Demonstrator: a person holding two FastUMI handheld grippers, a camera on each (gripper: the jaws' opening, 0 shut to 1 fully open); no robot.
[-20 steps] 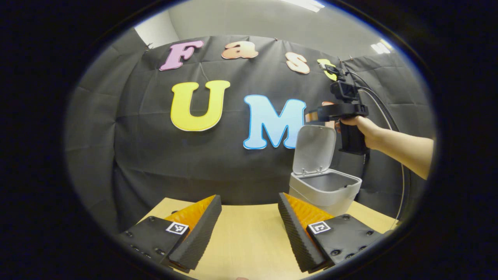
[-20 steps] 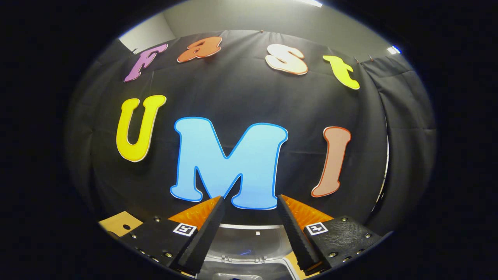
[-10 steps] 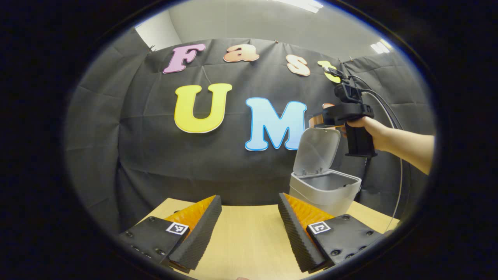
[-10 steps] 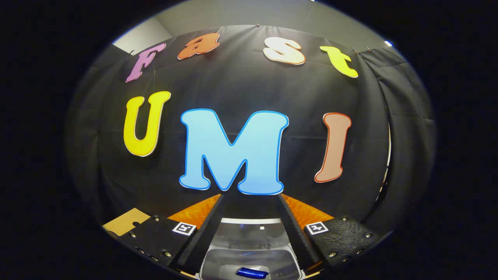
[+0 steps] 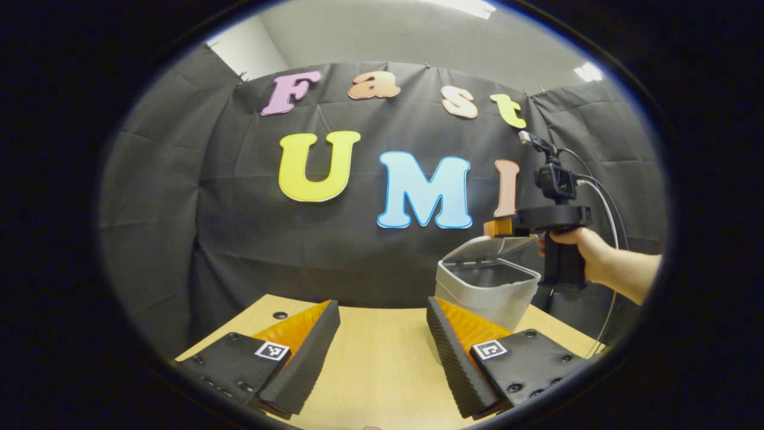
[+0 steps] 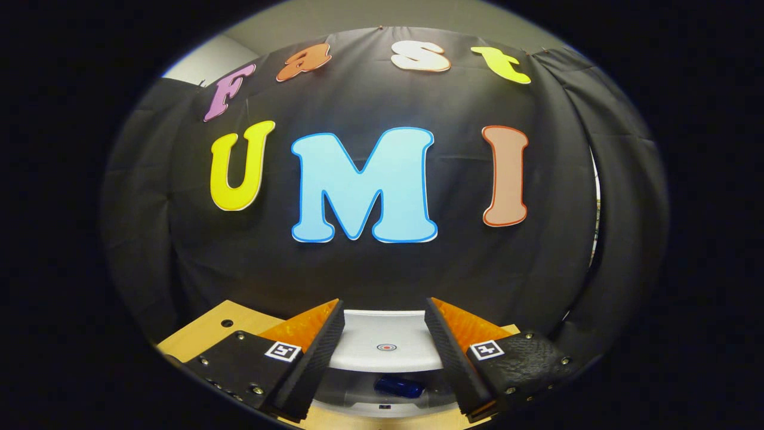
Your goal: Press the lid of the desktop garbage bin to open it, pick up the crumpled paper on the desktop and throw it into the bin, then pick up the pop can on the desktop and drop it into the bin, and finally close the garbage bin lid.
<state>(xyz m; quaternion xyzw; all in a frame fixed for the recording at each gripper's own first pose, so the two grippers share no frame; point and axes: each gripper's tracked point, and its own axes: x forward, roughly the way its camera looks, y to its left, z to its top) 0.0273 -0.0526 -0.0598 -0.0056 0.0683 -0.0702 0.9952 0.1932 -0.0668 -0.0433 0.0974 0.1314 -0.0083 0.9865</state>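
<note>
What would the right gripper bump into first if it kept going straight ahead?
Probably the bin lid, half lowered right ahead of the right gripper, between its open jaws. Past the lid hangs the booth's black cloth wall. Depth is hard to judge here.

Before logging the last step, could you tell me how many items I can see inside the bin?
1: a blue pop can lies in the bin under the half-lowered lid. The crumpled paper may be hidden beneath.

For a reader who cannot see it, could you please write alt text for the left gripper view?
The right tongs press the bin's lid partway down over the grey bin. The left tongs hover open above the wooden table.
</note>
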